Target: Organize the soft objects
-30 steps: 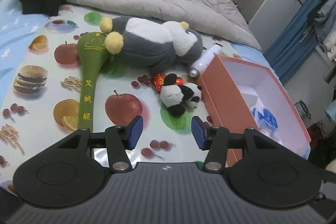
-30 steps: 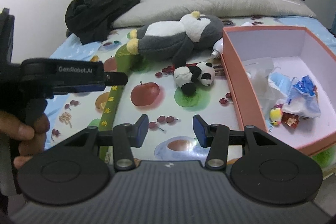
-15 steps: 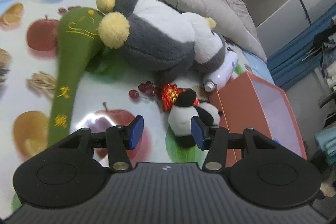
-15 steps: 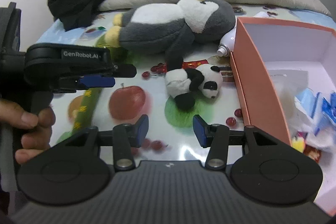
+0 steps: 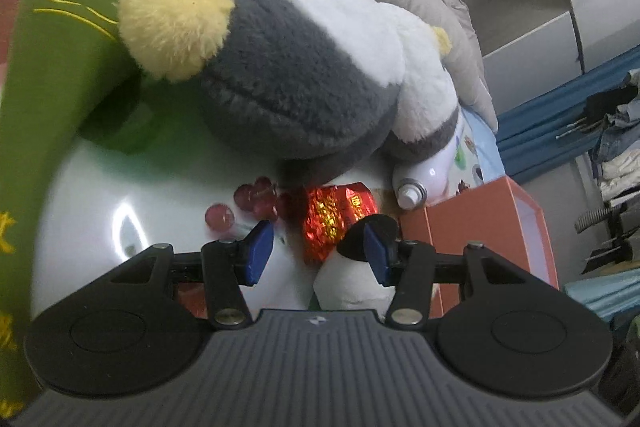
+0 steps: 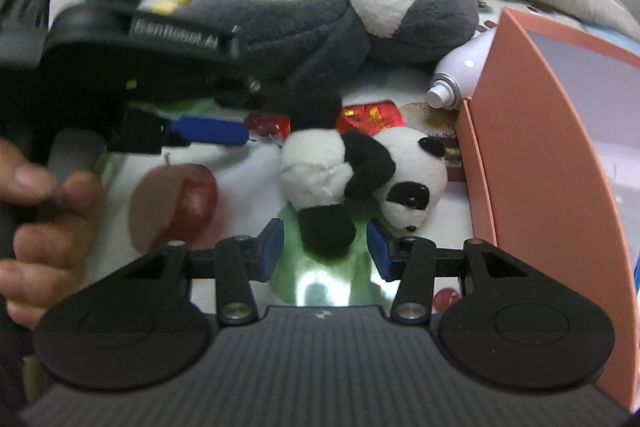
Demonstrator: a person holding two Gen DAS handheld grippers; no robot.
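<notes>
Left wrist view: the left gripper [image 5: 316, 253] points down at a glossy fruit-printed sheet [image 5: 160, 187], its blue pads about half apart with nothing pressed between them. Part of the small black-and-white plush panda [image 5: 352, 279] shows low between the pads, beside a red and gold foil wrapper [image 5: 332, 219]. Beyond lie a large grey-and-white plush penguin with yellow feet [image 5: 300, 67], a long green plush cushion with yellow embroidery [image 5: 48, 87] and a white spray bottle [image 5: 428, 175] (its nozzle next to the open salmon-pink cardboard box [image 5: 480, 227]).

Right wrist view: the right gripper [image 6: 324, 251] hovers just short of the panda [image 6: 360, 175], its pads half apart and empty; one black foot lies between the tips. The panda lies on the sheet beside the box [image 6: 540, 167]. The left gripper [image 6: 208, 131] enters from the left, held by a hand [image 6: 44, 227].
</notes>
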